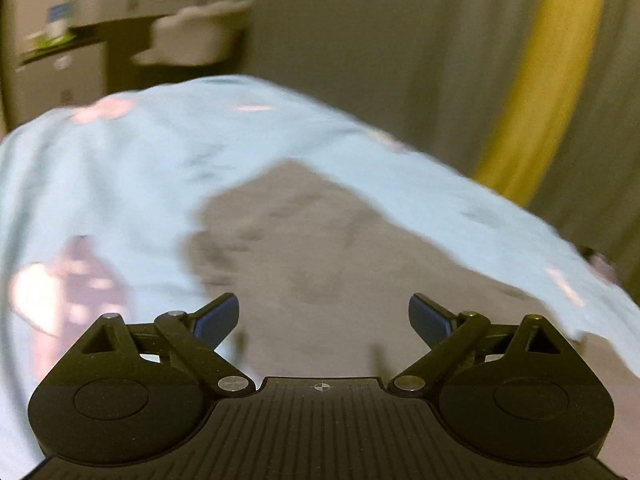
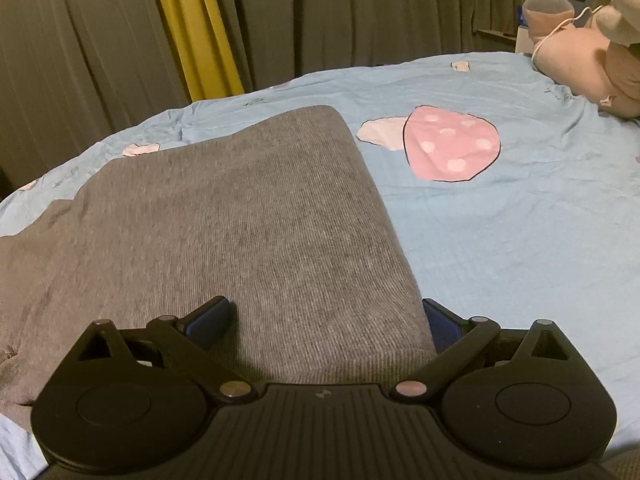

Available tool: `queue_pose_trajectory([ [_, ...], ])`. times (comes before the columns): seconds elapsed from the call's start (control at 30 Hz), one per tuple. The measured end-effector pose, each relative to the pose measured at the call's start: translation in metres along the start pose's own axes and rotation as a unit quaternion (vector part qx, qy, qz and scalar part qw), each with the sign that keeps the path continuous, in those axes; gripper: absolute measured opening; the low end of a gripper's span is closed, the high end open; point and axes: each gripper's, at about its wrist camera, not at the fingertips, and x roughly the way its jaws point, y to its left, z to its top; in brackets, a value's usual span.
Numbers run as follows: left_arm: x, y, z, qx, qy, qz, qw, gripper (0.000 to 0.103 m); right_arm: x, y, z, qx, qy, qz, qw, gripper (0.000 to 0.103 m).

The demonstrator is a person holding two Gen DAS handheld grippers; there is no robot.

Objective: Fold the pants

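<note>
The grey pants [image 2: 224,216] lie spread on a bed covered by a light blue sheet [image 2: 500,232], with a straight edge running down the right side of the fabric and a rounded corner at the far end. The right gripper [image 2: 326,316] sits low over the near part of the pants with its jaws wide apart; the left blue pad [image 2: 210,322] rests over the grey cloth, while the right pad [image 2: 440,322] is just past the fabric's right edge, partly hidden behind it, so the edge of the pants lies between the two fingers. The sheet carries a pink spotted mushroom print [image 2: 450,144] just beside the far right corner of the pants, and a pink plush toy [image 2: 592,64] lies near the far right end of the bed. Grey curtains with a yellow strip [image 2: 192,28] hang behind. The left wrist view is blurred: the left gripper [image 1: 324,320] has its jaws apart and holds nothing, with the grey pants [image 1: 304,248] below and ahead of it on the blue sheet [image 1: 120,168]. A shelf unit [image 1: 132,28] stands in the far left background, too blurred to read in detail.
</note>
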Motion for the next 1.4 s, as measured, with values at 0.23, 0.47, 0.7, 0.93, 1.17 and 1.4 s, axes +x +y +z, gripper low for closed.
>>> queue_pose_trajectory([
  [0.23,0.033,0.060,0.003,-0.061,0.052,-0.018,0.9966,0.088,0.002,0.003,0.001,-0.004,-0.003,-0.007,1.000,0.099],
  [0.47,0.054,0.077,0.003,-0.115,0.059,-0.068,0.9893,0.085,0.003,0.004,0.001,-0.008,-0.007,-0.011,1.000,0.099],
  [0.7,0.062,0.097,0.012,-0.186,0.069,-0.135,0.9708,0.073,0.004,0.005,0.001,-0.012,-0.011,-0.014,1.000,0.099],
  [0.93,0.075,0.093,0.011,-0.181,0.076,-0.134,0.9715,0.086,0.004,0.005,0.001,-0.013,-0.011,-0.014,1.000,0.099],
  [1.17,0.074,0.086,0.016,-0.177,0.067,-0.130,0.9733,0.043,0.004,0.006,0.001,-0.012,-0.012,-0.015,1.000,0.099],
  [1.4,0.082,0.091,0.011,-0.182,0.075,-0.147,0.9693,0.064,0.005,0.005,0.001,-0.012,-0.012,-0.014,1.000,0.099],
])
